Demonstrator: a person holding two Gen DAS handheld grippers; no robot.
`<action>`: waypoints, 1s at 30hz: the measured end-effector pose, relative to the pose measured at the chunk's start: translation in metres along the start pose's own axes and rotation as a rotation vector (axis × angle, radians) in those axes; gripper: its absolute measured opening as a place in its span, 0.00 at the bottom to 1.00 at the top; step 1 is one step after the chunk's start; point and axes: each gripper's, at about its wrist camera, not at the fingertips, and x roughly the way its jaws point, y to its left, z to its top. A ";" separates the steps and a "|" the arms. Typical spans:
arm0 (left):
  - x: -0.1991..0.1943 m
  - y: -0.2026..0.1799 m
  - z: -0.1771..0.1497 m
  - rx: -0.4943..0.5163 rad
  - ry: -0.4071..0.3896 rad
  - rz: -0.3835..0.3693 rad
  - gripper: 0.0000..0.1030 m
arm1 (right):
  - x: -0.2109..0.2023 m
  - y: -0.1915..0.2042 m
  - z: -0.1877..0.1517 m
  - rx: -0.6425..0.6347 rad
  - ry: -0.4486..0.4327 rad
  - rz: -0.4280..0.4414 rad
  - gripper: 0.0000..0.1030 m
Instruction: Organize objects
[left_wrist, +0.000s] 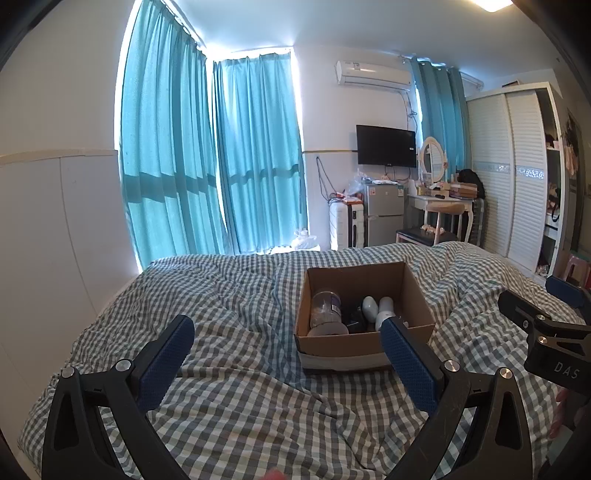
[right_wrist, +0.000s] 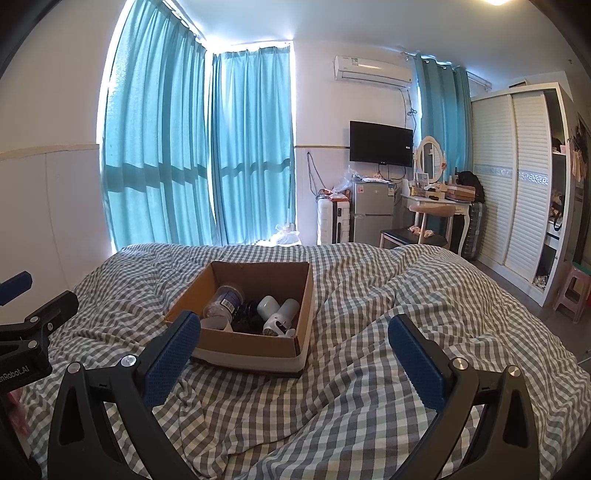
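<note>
An open cardboard box (left_wrist: 354, 275) stands on the checked bed cover (left_wrist: 229, 398); it also shows in the right wrist view (right_wrist: 258, 271). Inside lie a clear plastic jar with a purple label (left_wrist: 325, 310), a dark object (left_wrist: 356, 321) and two white bottles (left_wrist: 376, 308); the jar (right_wrist: 225, 301) and the bottles (right_wrist: 279, 312) show in the right view too. My left gripper (left_wrist: 288, 334) is open and empty, just in front of the box. My right gripper (right_wrist: 294, 332) is open and empty, its left finger at the box's near left corner.
The bed cover (right_wrist: 369, 387) is rumpled, with a raised fold to the right of the box. Beyond the bed stand a small fridge (left_wrist: 382, 208), a dressing table (left_wrist: 443, 203) with a stool, and a white wardrobe (left_wrist: 513, 166). Blue curtains (left_wrist: 207, 155) hang behind.
</note>
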 end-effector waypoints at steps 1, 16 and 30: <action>-0.001 0.000 0.000 -0.001 -0.006 0.007 1.00 | 0.000 0.000 0.000 -0.002 -0.001 0.000 0.99; 0.002 -0.004 -0.002 0.026 0.015 0.029 1.00 | 0.000 0.003 -0.001 -0.011 0.000 0.000 0.99; 0.003 -0.002 -0.001 0.015 0.014 0.025 1.00 | 0.001 0.004 -0.002 -0.013 0.003 0.004 0.99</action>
